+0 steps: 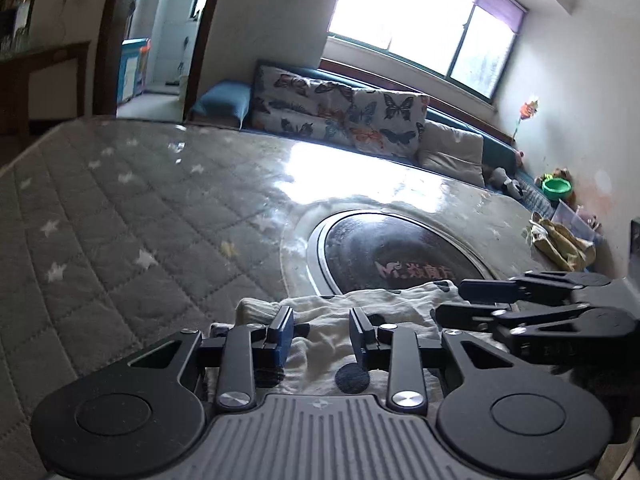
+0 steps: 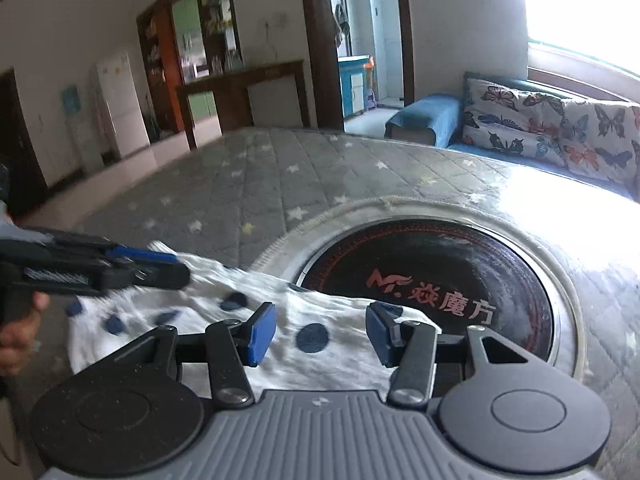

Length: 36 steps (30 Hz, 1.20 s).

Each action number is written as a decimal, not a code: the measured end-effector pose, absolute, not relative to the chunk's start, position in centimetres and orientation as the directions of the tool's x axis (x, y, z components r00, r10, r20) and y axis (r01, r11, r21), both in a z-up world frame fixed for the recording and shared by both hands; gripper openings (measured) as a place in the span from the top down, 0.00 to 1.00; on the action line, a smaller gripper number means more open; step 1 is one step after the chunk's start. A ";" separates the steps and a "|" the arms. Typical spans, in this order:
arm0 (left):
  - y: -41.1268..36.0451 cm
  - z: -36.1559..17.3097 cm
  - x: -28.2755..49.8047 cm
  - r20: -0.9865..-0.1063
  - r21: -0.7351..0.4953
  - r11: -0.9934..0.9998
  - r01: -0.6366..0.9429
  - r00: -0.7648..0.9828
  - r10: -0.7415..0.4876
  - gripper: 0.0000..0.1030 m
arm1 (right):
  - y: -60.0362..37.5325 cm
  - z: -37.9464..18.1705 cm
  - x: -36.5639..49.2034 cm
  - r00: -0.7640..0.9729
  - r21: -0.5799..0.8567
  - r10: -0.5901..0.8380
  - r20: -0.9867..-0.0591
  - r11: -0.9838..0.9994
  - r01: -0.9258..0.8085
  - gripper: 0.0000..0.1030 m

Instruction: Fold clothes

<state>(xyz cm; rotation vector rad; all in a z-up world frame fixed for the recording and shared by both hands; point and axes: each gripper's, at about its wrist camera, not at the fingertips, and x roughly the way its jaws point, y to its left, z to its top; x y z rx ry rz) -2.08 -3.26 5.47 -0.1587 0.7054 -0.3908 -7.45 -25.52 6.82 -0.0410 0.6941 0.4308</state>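
At six o'clock on the quilted worktop [image 2: 280, 176], the spotted shirt [image 2: 328, 316] is lying crumpled. Both the left tool [image 1: 322, 334] and right tool [image 2: 320, 330] are hovering part-open, gripping nothing; closing now risks pinching several layers and folding crookedly.

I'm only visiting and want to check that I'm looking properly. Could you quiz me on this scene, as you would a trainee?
1. True or false: the cloth covers the whole round hob.
2. The cushions show: A stars, B butterflies, C stripes?
3. What colour are the cloth's dots?
Key: 1 false; 2 B; 3 dark blue.
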 end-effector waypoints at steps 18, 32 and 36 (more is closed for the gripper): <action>-5.1 6.1 -7.2 -0.565 -0.128 0.929 0.348 0.744 -0.356 0.67 | -25.0 6.2 -13.8 0.639 0.051 0.438 -0.633 0.847 -0.529 0.51; -4.1 4.8 -8.7 -0.576 -0.116 0.936 0.333 0.745 -0.336 0.67 | -29.4 4.9 -20.1 0.691 0.001 0.330 -0.643 0.903 -0.430 0.44; -3.6 5.4 -9.3 -0.557 -0.131 0.939 0.317 0.760 -0.334 0.59 | -30.4 4.8 -22.1 0.698 0.008 0.313 -0.644 0.915 -0.402 0.39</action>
